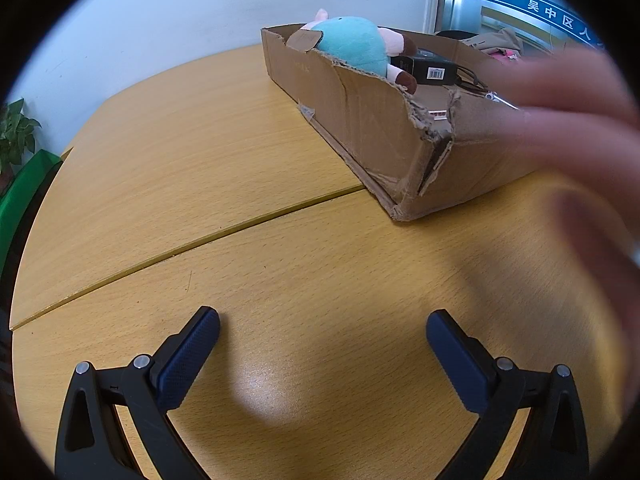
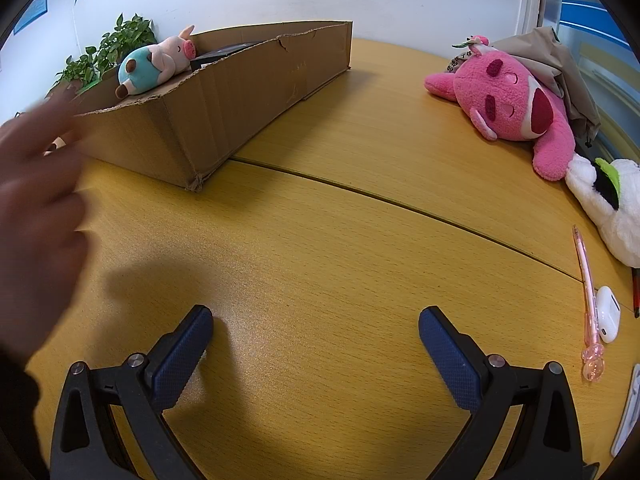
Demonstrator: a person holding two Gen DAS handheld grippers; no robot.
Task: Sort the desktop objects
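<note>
A torn cardboard box [image 1: 372, 128] [image 2: 224, 96] lies on the wooden table [image 1: 200, 168]. Inside it rest a teal and pink pig plush [image 1: 356, 46] [image 2: 154, 65] and a black adapter [image 1: 430, 69]. My left gripper [image 1: 323, 326] stands open over bare wood, well short of the box. In the right wrist view my right gripper [image 2: 316, 322] is open too, with nothing between its fingers. A pink plush [image 2: 516, 108], a white plush [image 2: 612, 204], a pink pen [image 2: 586, 300] and a white earbud case [image 2: 608, 314] lie at the table's right side.
A blurred bare hand [image 1: 580, 152] [image 2: 36, 200] hovers between the two grippers, close to the box's near end. A beige cloth [image 2: 560, 64] lies behind the pink plush. A potted plant [image 2: 108, 52] stands behind the box. A seam [image 2: 400, 200] crosses the tabletop.
</note>
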